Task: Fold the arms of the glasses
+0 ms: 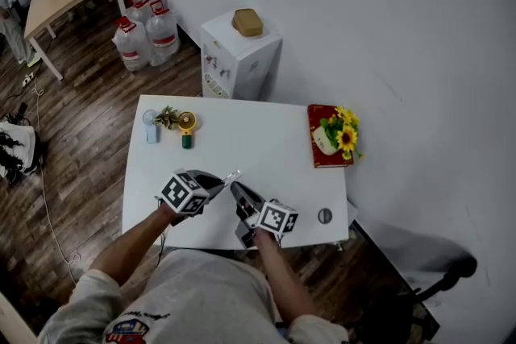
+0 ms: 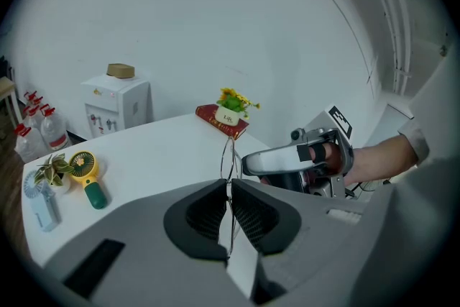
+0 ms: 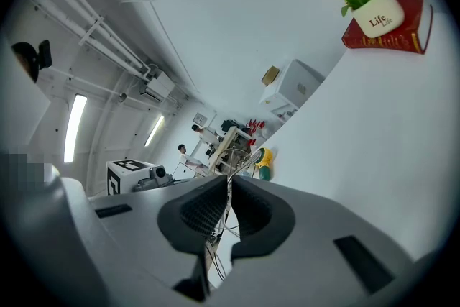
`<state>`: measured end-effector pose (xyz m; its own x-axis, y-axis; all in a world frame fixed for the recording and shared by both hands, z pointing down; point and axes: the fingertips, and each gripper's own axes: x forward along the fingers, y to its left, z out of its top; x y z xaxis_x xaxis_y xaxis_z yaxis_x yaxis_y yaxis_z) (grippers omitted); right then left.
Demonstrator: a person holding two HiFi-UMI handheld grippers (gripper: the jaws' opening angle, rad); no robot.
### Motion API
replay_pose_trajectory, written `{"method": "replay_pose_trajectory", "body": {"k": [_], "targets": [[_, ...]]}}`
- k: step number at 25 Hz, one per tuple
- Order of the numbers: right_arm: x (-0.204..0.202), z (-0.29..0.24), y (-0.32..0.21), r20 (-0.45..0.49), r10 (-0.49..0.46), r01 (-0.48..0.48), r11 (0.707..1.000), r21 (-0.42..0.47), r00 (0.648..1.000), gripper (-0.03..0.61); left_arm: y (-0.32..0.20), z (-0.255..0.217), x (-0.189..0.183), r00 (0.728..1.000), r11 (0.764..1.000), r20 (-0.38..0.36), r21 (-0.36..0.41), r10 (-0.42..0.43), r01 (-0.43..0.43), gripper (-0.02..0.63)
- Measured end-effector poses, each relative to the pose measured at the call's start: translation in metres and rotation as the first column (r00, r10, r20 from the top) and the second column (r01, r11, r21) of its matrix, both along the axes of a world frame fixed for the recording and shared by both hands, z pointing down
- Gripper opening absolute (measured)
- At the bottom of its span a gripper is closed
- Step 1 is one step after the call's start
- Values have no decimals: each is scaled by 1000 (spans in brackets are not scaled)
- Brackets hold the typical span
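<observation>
Left gripper view shows my left gripper clamped shut on the thin wire glasses. My right gripper pinches them too, just above the white counter, near its front edge.

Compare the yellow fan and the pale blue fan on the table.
The yellow fan has a yellow head on a green handle; the pale blue fan is pale blue all over. The pale blue fan lies nearer the left edge of the table in the head view; the yellow fan lies further in. Both are small handheld fans lying flat on that white table, handles toward the person.
</observation>
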<state>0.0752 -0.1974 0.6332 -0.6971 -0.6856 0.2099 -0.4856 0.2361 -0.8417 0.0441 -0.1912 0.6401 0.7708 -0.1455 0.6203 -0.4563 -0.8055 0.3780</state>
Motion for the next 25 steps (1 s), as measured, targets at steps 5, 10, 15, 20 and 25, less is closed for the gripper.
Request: {"method": "replay_pose_trajectory", "body": {"k": [5,10,15,20,25], "targets": [[-7,1,-1,-4,-8,8,1000,0,1000,22,-2,3,-8,1000,1000,-1,-12,-19,19,23],[-8,6,1,-57,-13,13,1000,7,998,72,-10,9,-20,998,998,23,-1,-59,59,23],[3,21,6,-169,-19,22,1000,18,985,57,-19,15,-31,995,996,59,33,-82,80,23],[21,27,7,-329,7,10,999,49,944,5,-24,13,-36,993,993,75,70,-95,90,23],[32,20,3,-491,34,32,991,127,871,-8,-30,9,-42,990,990,71,87,-119,113,23]]}}
